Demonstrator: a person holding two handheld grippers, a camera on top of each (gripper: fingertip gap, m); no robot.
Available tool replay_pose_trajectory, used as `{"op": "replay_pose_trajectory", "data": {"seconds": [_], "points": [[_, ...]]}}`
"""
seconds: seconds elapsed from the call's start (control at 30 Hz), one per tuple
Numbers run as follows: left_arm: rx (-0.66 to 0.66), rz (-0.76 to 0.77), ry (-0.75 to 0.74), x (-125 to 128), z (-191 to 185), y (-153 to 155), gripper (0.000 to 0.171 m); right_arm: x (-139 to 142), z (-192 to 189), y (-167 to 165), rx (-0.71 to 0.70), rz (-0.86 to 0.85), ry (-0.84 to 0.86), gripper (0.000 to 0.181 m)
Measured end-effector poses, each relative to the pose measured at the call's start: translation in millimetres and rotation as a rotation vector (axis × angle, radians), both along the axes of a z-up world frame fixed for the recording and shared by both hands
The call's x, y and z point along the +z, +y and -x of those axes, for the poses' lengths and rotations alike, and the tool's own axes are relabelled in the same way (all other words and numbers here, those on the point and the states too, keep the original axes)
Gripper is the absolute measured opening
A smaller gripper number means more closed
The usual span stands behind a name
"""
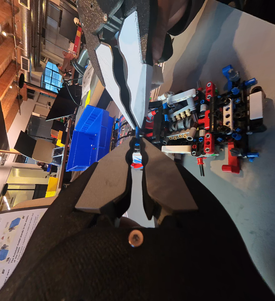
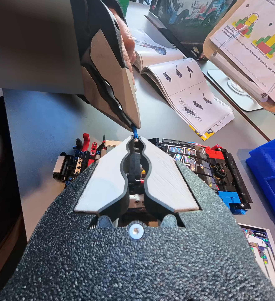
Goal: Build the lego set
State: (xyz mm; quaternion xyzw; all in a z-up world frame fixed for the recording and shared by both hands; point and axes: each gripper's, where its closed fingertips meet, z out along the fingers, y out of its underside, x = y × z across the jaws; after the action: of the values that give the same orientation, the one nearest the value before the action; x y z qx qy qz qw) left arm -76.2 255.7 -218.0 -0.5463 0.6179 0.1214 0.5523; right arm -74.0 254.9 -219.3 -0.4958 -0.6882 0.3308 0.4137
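1. The half-built black, red and blue plastic lego chassis [image 2: 78,162] lies on the grey table [image 2: 52,117]; every place below is given from it.
2. Above its near end, the left gripper [image 1: 137,140] is closed on a small blue plastic pin [image 2: 134,131].
3. The right gripper [image 2: 136,138], tip to tip with it, is closed too, pinching a small black plastic piece [image 2: 136,164] whose pale end meets the pin.
4. Judgement: both parts are light, rigid and slick (easily flicked away), so hold the pin at its collar and press straight along its axis.
5. The chassis looks sturdy; loose pins may pop.
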Motion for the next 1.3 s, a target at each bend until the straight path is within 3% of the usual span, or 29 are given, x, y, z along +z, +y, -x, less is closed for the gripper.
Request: {"op": "replay_pose_trajectory", "data": {"seconds": [1.03,1.17,1.3], "points": [[-0.006,0.083,-0.018,-10.9,-1.6,-3.0,0.002,-8.7,-1.9,-6.9,0.03,-0.021,-0.039,0.001],[0.012,0.167,-0.046,-10.3,3.8,0.5,0.002,-7.5,3.6,-1.8,-0.01,0.036,-0.034,0.002],[0.022,0.455,-0.106,-20.7,3.4,-6.4,0.002,-10.6,-1.5,1.2,0.017,0.07,-0.088,0.009]]}}
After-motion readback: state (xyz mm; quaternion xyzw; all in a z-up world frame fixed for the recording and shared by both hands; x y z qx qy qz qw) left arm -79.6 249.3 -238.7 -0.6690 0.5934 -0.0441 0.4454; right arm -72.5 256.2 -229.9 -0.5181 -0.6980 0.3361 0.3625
